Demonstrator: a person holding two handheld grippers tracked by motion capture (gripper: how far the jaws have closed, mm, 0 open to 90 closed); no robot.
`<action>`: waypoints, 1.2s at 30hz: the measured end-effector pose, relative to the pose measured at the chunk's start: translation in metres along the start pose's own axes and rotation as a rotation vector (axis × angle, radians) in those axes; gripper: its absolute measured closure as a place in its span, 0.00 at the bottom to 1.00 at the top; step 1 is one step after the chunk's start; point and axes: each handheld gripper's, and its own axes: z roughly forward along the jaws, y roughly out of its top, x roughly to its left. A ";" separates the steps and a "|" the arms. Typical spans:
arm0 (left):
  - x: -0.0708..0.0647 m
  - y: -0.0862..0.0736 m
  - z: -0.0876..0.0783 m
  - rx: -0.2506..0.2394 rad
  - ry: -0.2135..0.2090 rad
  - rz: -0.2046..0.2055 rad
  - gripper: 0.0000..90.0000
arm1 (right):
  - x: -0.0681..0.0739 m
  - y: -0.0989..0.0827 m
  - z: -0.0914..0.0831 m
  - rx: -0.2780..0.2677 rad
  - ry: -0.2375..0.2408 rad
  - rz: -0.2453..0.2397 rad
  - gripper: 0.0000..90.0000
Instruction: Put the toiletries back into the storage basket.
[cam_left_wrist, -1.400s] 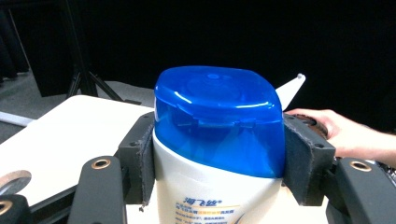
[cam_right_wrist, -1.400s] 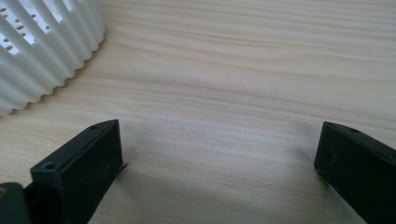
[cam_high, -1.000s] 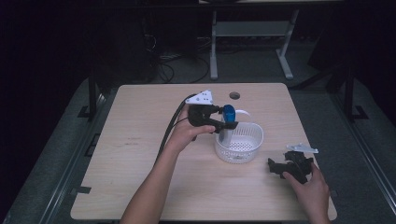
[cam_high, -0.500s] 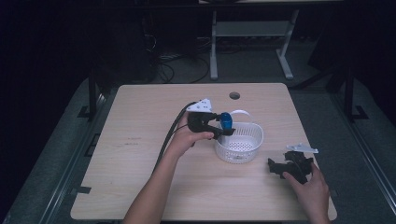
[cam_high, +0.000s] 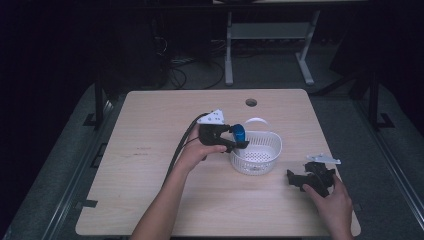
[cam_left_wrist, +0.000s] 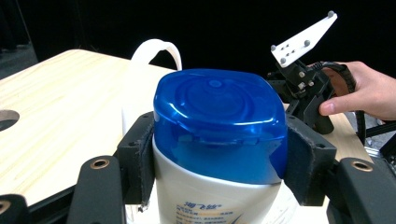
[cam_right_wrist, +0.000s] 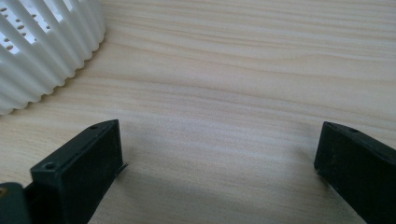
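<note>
Left gripper view: my left gripper (cam_left_wrist: 219, 163) has its fingers (cam_left_wrist: 136, 161) clenched on a white bottle (cam_left_wrist: 210, 196) just under its glossy blue cap (cam_left_wrist: 219, 121), so it hangs upright over the rim of the ribbed white plastic basket (cam_high: 256, 152), ready, I judge, for lowering in. The right gripper (cam_right_wrist: 219, 172) rests on the pale wood-grain bench (cam_high: 150, 130), fingers spread, empty.

A pale wooden table (cam_high: 150, 200) on grey floor (cam_high: 390, 150) — dark room, white metal stand (cam_high: 270, 35) behind.
</note>
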 end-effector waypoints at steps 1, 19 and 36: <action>-0.001 0.000 0.000 -0.002 -0.002 -0.001 0.41 | 0.000 0.000 0.000 0.000 0.000 0.000 0.01; -0.012 0.010 -0.023 -0.021 0.015 -0.008 0.28 | 0.000 0.000 0.000 0.001 -0.001 -0.003 0.01; -0.019 0.006 -0.071 0.046 0.111 -0.006 0.26 | 0.000 0.000 0.000 -0.001 -0.001 0.000 0.01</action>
